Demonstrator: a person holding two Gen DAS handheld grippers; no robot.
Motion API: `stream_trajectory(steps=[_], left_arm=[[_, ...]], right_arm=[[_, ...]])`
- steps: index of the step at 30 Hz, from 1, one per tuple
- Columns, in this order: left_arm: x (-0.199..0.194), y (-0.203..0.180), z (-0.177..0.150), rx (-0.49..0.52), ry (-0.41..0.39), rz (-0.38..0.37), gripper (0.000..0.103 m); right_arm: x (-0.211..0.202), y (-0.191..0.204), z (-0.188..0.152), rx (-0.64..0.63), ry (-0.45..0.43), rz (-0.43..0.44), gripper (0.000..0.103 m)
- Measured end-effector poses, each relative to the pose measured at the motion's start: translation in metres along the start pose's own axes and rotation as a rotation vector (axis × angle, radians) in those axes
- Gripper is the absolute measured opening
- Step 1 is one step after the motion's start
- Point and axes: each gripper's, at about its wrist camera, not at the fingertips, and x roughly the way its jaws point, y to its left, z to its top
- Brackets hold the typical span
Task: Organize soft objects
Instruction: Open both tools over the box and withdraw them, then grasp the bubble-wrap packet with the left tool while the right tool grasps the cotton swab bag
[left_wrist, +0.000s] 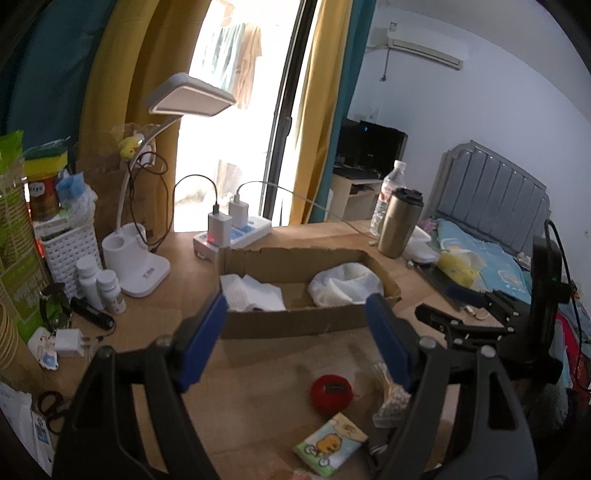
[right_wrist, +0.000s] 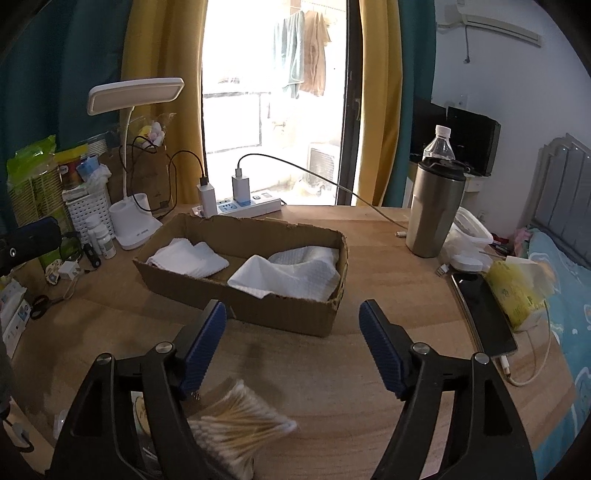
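Risk, left wrist view: left gripper (left_wrist: 295, 332) spread wide, holding nothing, above round red plush pincushion (left_wrist: 331, 393) w/ tissue pack beside; could snag wrong item. Right wrist view: right gripper (right_wrist: 291, 338) released, empty; white waffle-weave cloths (right_wrist: 291, 271) already in brown cardboard box (right_wrist: 325, 317); low pass may shove box.

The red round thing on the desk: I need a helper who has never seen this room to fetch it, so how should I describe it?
Start at the shallow brown cardboard box holding white cloths in the middle of the wooden desk. On the bare wood in front of the box lies a small round red soft object with a dark patch on top. It is the only red thing there, beside a cartoon-chick tissue pack.
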Motion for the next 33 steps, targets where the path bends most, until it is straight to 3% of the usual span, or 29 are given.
stream_trajectory(steps=[17, 27, 33], left_arm=[[-0.026, -0.008, -0.048, -0.022, 0.039, -0.011, 0.080], [-0.032, -0.012, -0.082, 0.012, 0.047, 0.042, 0.080], [-0.039, -0.022, -0.096, 0.080, 0.002, 0.073, 0.080]], right_arm=[[-0.029, 0.021, -0.041, -0.005, 0.025, 0.008, 0.078], [-0.054, 0.030, -0.074, -0.027, -0.006, -0.043, 0.078], [-0.054, 0.033, -0.079, -0.039, -0.011, -0.051, 0.078]])
